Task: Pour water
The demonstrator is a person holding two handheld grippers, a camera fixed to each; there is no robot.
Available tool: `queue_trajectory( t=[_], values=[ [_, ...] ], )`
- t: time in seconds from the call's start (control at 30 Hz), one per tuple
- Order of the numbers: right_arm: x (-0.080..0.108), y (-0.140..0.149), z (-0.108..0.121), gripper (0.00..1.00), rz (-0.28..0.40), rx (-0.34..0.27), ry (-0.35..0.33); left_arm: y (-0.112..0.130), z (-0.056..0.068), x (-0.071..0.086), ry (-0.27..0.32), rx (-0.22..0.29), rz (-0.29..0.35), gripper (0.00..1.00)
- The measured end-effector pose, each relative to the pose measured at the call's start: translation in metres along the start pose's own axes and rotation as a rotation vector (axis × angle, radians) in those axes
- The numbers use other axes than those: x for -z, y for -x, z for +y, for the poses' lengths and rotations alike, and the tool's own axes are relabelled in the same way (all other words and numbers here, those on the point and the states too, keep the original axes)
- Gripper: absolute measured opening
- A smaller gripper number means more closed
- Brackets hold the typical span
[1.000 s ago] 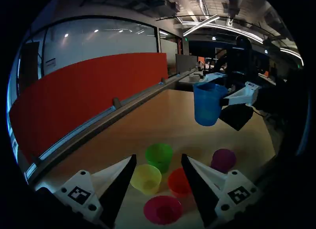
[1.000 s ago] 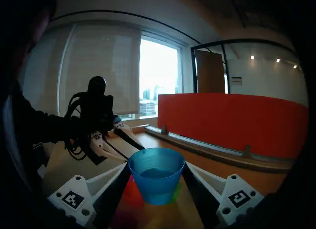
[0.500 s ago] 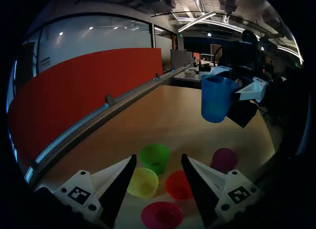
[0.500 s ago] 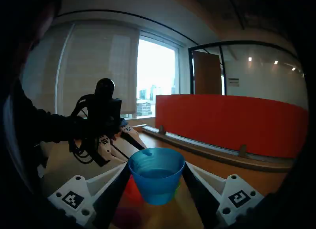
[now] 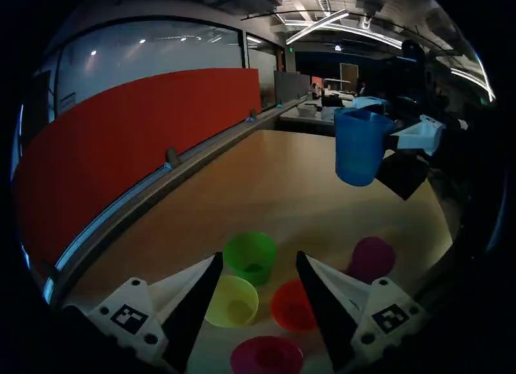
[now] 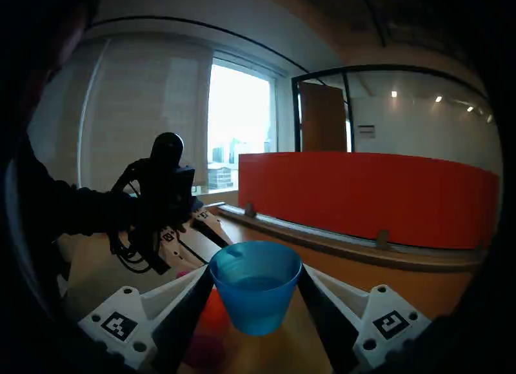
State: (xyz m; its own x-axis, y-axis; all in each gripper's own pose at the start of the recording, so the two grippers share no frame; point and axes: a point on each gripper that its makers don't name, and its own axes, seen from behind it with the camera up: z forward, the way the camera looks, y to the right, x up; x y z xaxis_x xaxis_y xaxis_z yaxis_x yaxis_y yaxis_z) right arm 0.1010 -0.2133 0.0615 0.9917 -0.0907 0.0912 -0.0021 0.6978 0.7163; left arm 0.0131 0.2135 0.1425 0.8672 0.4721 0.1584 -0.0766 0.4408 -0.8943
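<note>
The blue cup [image 5: 358,145] has drifted a little higher and farther from the left tongs [image 5: 258,255] over the last second, still upright. Nearest, the left tongs hang spread apart and empty over the counter's [image 5: 277,180] near edge. Small cups cluster there: a pink cup [image 5: 266,356], a yellow cup [image 5: 232,301], a red cup [image 5: 291,304], a green cup [image 5: 250,256], and a purple cup [image 5: 371,258] toward the right edge. Beyond, the right tongs [image 5: 413,138] are clamped on the blue cup, water [image 6: 256,284] inside, held in the air. I'd call this the carry before pouring. Next it needs lining up over one cup, then a slow tip.
</note>
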Motion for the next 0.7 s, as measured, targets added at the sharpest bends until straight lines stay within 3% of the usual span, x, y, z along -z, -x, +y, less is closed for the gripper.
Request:
queue_trajectory(
  t=[0.7],
  values=[
    [0.02,-0.001,0.03,0.91,-0.01,0.006,0.136,0.016,-0.004,-0.027,0.011,-0.028,-0.097,0.84]
  ],
)
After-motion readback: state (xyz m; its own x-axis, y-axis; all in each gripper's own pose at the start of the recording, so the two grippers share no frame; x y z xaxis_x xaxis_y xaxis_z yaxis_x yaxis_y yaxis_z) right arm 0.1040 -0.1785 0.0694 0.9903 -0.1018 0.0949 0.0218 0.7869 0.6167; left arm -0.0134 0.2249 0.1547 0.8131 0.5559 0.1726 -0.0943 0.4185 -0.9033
